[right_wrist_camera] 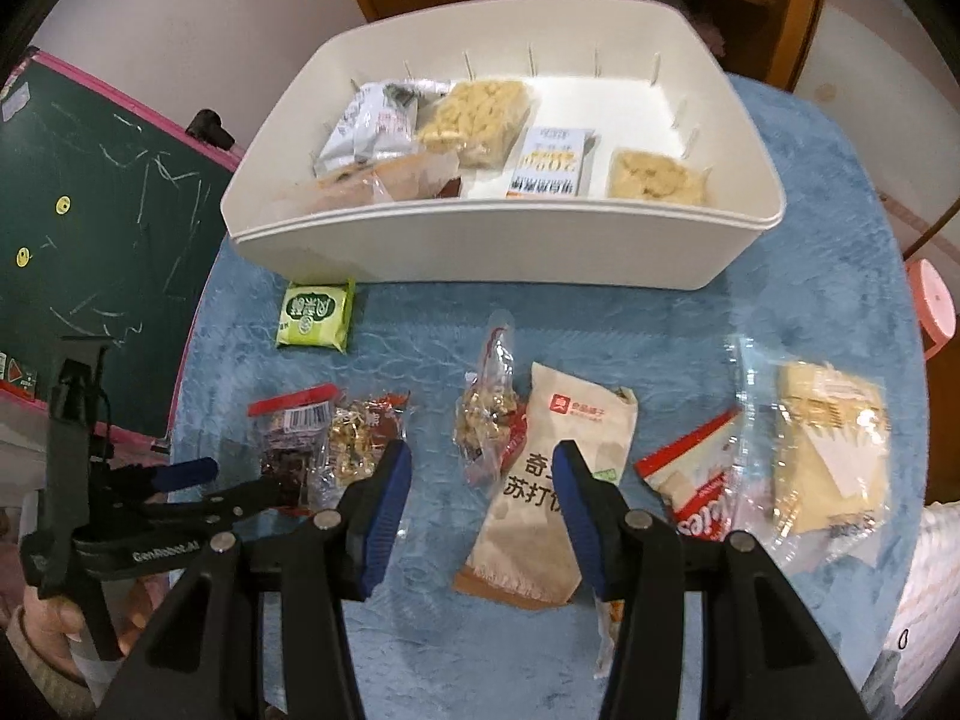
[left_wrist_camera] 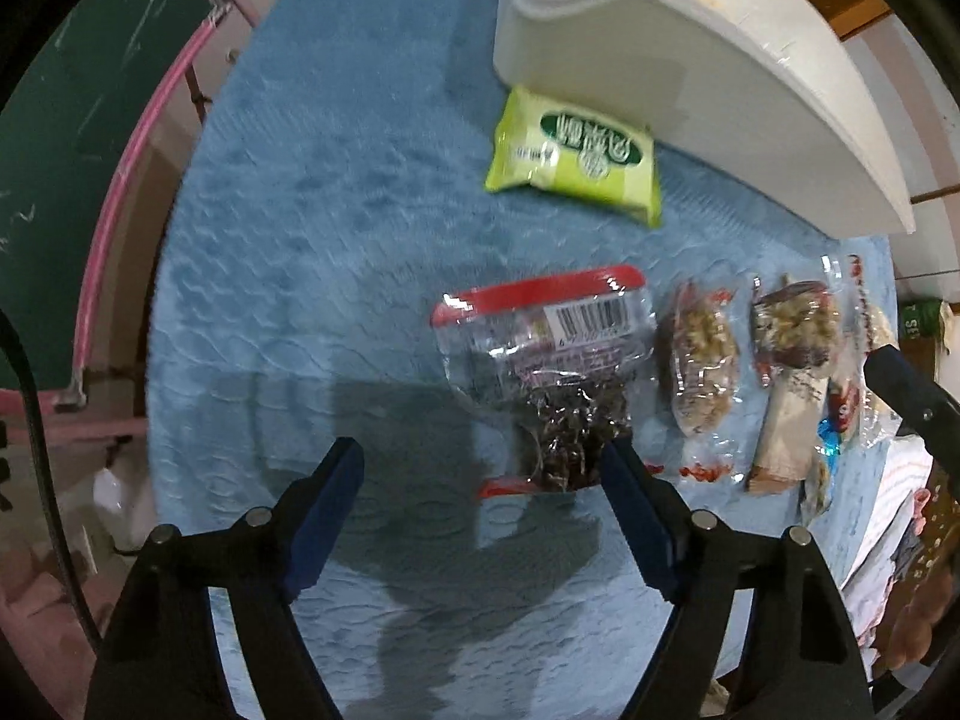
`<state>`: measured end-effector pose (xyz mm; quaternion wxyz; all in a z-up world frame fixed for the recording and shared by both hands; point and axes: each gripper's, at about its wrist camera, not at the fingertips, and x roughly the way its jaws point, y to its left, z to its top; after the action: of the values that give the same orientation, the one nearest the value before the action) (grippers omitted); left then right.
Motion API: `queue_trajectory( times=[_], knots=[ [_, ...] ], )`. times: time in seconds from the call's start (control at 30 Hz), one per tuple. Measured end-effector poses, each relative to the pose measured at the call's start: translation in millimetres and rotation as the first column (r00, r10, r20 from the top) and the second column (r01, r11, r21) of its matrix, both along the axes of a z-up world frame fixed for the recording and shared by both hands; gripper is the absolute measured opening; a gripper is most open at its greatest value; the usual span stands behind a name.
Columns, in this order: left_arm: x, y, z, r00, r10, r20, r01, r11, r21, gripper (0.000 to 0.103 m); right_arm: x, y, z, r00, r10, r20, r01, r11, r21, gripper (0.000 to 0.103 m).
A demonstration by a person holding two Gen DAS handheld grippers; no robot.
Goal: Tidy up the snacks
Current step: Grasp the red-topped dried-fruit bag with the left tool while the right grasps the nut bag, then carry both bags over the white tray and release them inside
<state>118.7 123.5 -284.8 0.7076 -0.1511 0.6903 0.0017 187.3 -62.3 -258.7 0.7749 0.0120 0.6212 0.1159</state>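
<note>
**Both grippers spread above loose snack packets**

In the left wrist view the left gripper [left_wrist_camera: 483, 462] stands spread over the blue cloth [left_wrist_camera: 312, 228], its right finger touching or overlapping the lower edge of a clear bag with a red top strip and a barcode [left_wrist_camera: 540, 354]; nothing sits between the fingers. A green packet [left_wrist_camera: 576, 156] with blurred white characters lies at upper centre, beside the white bin [left_wrist_camera: 690, 60].

In the right wrist view the right gripper [right_wrist_camera: 483, 468] is parted, holding nothing, above a beige cracker packet [right_wrist_camera: 546, 480] printed 苏打. The bin [right_wrist_camera: 480, 246] fills the upper centre, packets inside. At lower left, the other gripper's body reads "GenRobot.AI".
</note>
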Motion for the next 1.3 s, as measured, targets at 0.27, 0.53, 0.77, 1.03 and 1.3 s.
queue_trajectory(
  times=[0.27,0.53,0.77,1.03,1.3],
  knots=[
    [4.7,-2.7,-9.6,0.998,0.058,-0.007,-0.058,0.996,-0.070,0.079,12.4,2.5,-28.4,0.998,0.017,-0.062,-0.016,1.000,0.014,0.044],
    [20.3,-27.0,-9.2,0.999,0.036,-0.010,-0.037,0.999,-0.024,0.079,8.3,1.4,-39.5,0.997,0.032,-0.075,-0.030,0.999,0.038,0.029],
    [33.6,-57.0,-8.1,0.999,0.031,-0.027,-0.029,0.999,0.044,0.084,5.3,-3.8,-37.6,0.996,0.041,-0.079,-0.036,0.998,0.058,0.029],
    [36.3,-80.7,-3.1,0.999,-0.041,0.001,0.040,0.990,0.132,0.051,1.8,-2.5,-35.5,0.995,0.070,-0.077,-0.065,0.996,0.067,0.028],
    [19.7,-79.4,33.3,0.997,-0.046,0.063,0.038,0.992,0.120,0.039,-5.3,-7.6,-22.5,0.996,0.066,-0.061,-0.061,0.995,0.084,0.027]
  ],
)
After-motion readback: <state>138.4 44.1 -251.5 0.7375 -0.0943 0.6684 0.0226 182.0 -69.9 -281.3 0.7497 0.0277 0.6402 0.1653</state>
